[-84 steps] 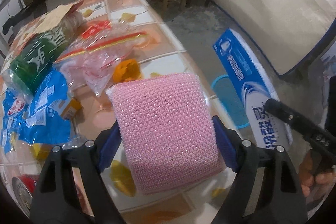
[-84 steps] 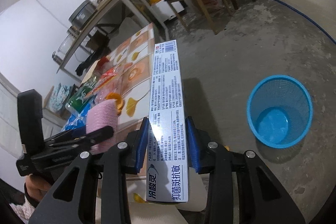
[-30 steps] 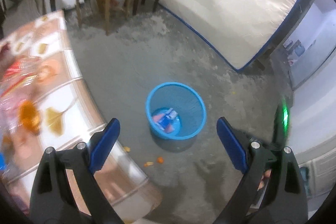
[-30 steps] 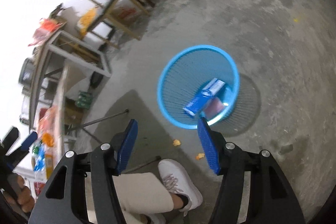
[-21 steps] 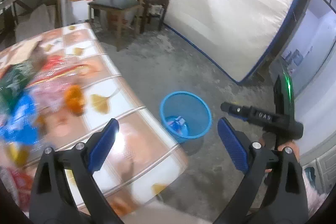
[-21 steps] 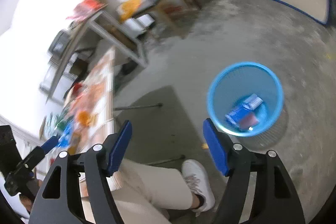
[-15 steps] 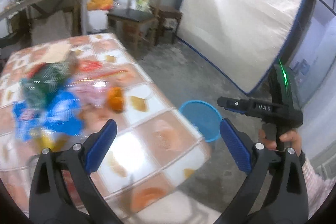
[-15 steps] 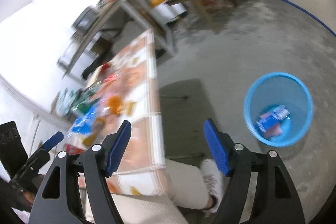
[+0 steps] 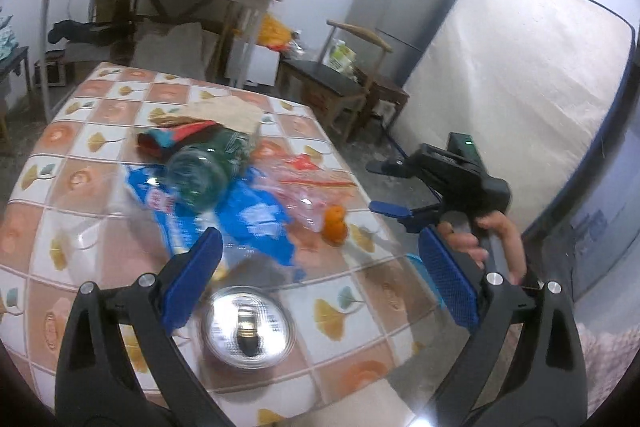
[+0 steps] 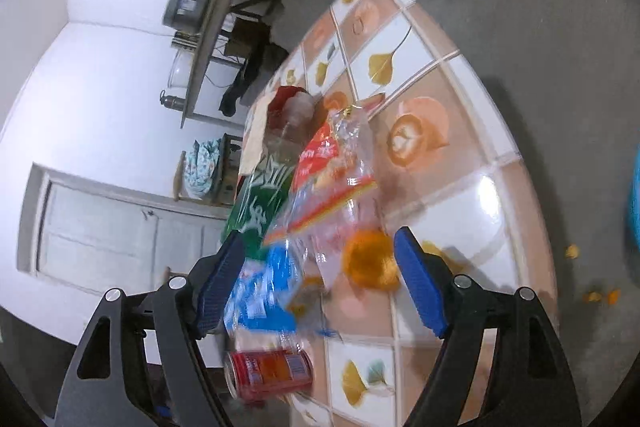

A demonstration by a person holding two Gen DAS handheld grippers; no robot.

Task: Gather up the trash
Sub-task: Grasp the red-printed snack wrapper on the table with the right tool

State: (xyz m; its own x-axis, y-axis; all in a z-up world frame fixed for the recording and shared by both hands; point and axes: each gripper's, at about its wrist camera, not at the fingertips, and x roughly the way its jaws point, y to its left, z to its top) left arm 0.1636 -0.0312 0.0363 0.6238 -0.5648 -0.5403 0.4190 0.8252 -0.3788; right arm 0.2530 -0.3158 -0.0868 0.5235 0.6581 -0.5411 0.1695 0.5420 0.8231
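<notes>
Grippers both empty: my left gripper gapes wide above the can, my right gripper is opening over the orange peel. Grabbing blind could snag the clear bag and drag the heap off the tabletop. Left there: one can, one green bottle, one peel, two blue wrappers, one bag.

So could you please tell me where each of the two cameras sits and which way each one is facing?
Left wrist: on the left gripper, looking down over the tiled table at the can; own fingers, plus the hand holding the right gripper.
Right wrist: on the right gripper, rolled, over the table edge and floor; own fingers only.
Shared: green bottle, orange peel, can.
</notes>
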